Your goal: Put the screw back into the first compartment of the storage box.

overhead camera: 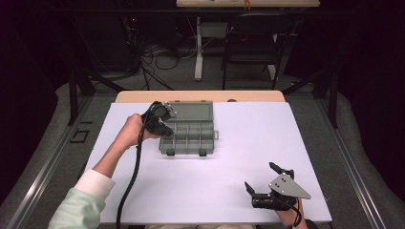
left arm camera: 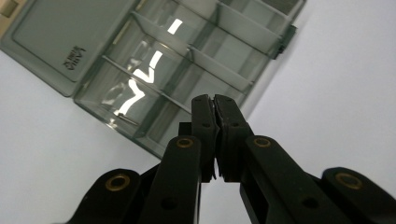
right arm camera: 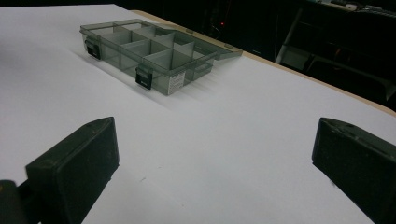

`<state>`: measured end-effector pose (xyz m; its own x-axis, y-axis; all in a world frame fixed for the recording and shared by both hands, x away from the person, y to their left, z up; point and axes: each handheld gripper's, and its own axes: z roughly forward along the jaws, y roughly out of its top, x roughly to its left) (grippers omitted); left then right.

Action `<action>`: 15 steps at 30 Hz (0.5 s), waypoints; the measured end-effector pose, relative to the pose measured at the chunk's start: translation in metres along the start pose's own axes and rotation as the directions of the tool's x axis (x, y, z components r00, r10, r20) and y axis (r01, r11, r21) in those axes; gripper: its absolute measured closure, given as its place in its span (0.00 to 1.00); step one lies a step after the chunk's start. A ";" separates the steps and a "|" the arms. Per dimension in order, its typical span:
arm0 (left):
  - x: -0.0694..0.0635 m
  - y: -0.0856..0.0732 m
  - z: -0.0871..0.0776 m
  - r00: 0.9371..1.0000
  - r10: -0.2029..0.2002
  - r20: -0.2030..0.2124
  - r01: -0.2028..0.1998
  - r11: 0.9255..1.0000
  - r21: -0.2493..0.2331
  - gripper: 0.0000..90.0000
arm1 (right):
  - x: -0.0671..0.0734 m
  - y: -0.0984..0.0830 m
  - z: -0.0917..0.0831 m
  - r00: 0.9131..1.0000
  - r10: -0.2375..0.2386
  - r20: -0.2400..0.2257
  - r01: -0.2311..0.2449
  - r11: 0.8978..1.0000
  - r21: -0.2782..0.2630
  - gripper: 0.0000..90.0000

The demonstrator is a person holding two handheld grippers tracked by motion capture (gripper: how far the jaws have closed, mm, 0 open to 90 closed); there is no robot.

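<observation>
Your left gripper (overhead camera: 165,128) hangs over the left end of the organiser box (overhead camera: 188,136), its jaws pressed together with nothing between them. The box sits on the white table (overhead camera: 248,143) toward the far edge, left of centre, its lid (overhead camera: 191,111) laid flat open behind the tray. By the look of it, you are at the stage of working on the open box — perhaps about to reach into a compartment or bring the lid over. Either way, the next move calls for parting those jaws first.

Your right gripper (overhead camera: 267,183) rests near the near right corner, jaws spread wide and empty, well apart from the box.

The box is smoky, translucent plastic — glossy enough to throw back streaks of light — split by thin dividers into rectangular cells that look empty, with two dark latches (right arm camera: 144,77) on its front wall. The table surface is matte and smooth.
</observation>
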<state>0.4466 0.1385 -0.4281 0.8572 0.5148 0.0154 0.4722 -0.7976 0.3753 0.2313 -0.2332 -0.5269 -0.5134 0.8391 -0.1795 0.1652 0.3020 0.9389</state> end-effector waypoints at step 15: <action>0.036 0.005 0.024 0.994 -0.102 -0.038 0.103 0.995 0.012 0.97 | -0.001 0.001 -0.002 1.000 -0.002 -0.019 0.003 1.000 0.024 0.00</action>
<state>0.4848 0.1461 -0.4479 0.7961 0.6051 0.0121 0.5601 -0.7441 0.3642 0.2298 -0.2348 -0.5255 -0.5296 0.8297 -0.1762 0.1841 0.3152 0.9310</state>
